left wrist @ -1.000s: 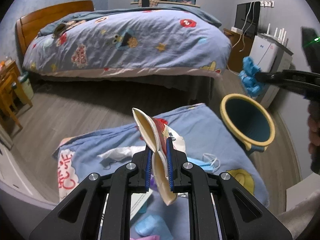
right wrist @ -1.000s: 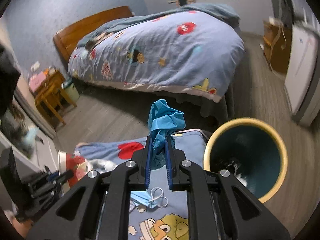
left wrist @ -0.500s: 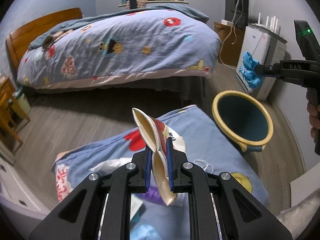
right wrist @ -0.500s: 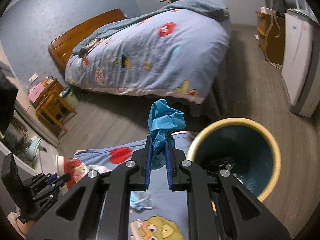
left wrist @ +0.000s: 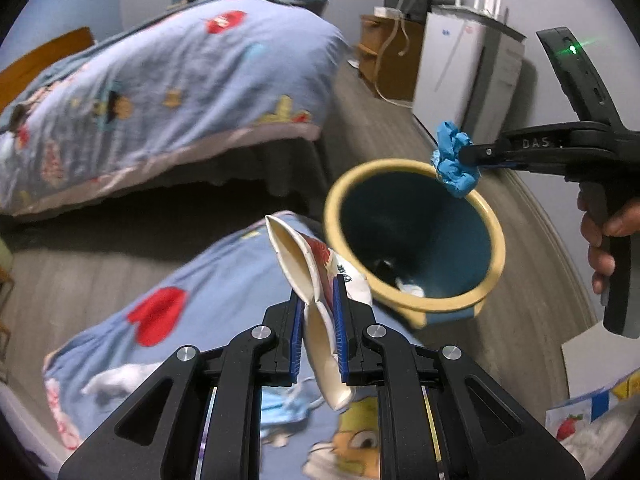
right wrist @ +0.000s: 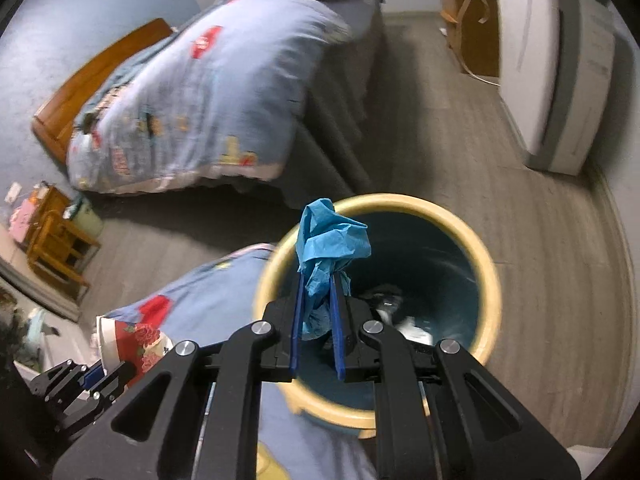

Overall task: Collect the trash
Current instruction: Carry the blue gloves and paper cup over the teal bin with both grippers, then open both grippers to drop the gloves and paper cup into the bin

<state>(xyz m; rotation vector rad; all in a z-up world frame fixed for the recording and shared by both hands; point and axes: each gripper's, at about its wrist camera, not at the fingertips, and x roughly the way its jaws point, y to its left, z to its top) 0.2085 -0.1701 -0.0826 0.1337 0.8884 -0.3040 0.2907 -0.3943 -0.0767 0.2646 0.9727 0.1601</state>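
My left gripper (left wrist: 316, 296) is shut on a crushed paper cup (left wrist: 310, 280), cream inside with a red pattern, held above a blue cartoon blanket (left wrist: 192, 296) just left of the bin. My right gripper (right wrist: 316, 280) is shut on a crumpled blue tissue (right wrist: 328, 240) and holds it over the near rim of the yellow-rimmed, dark blue bin (right wrist: 488, 272). The bin (left wrist: 492, 240) holds some white trash at the bottom. In the left wrist view the right gripper (left wrist: 460, 156) with the tissue (left wrist: 454, 162) is over the bin's far rim. The left gripper with the cup (right wrist: 132, 344) shows at the right wrist view's lower left.
A bed with a blue cartoon quilt (left wrist: 160, 80) stands behind. A white appliance (left wrist: 464, 60) and a wooden cabinet (left wrist: 388, 60) stand along the right wall. A face mask (left wrist: 288, 408) lies on the blanket. Small wooden furniture (right wrist: 56, 236) stands at the left.
Both grippers have moved toward the bin. The right gripper with the tissue has come over the bin's rim. The left gripper with the cup has come close beside it.
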